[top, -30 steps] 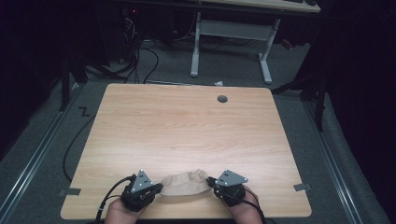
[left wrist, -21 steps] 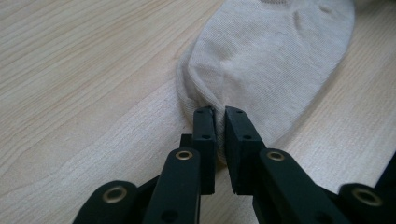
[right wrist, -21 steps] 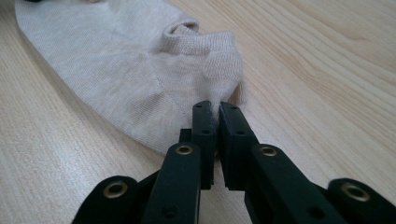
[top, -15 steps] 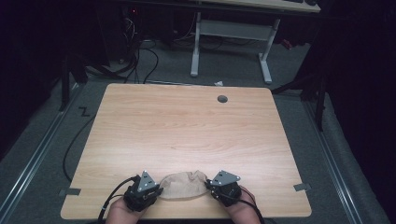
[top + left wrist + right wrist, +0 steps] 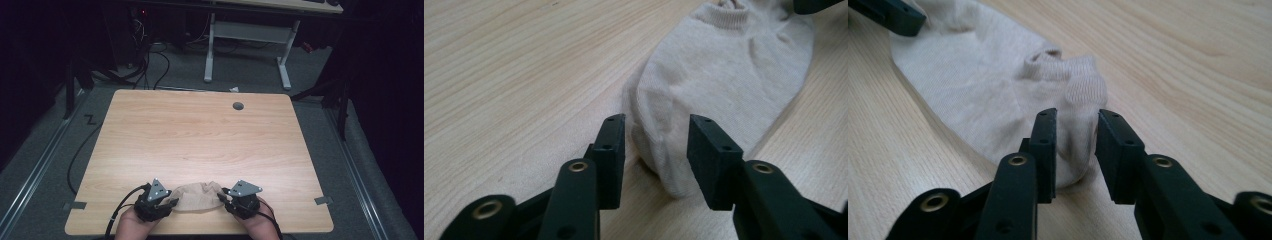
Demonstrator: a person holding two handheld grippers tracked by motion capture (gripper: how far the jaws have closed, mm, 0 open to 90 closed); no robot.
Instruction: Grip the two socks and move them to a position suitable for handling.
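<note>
Light wood-grain table (image 5: 200, 140), rectangular, rounded corners, standing on grey carpet. Round grommet hole (image 5: 238, 106) near far edge, right of centre. Beige ankle sock (image 5: 197, 196) lying flat at near edge, roughly centred, ribbed cuff (image 5: 1068, 75) bunched toward right end, toe toward left.

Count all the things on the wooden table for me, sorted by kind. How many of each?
Socks: 1, the beige sock lying flat near the front edge.
Grippers: 2, the left gripper and the right gripper, one at each end of the sock.
Tables: 1, the wooden table itself.
Total: 4
</note>
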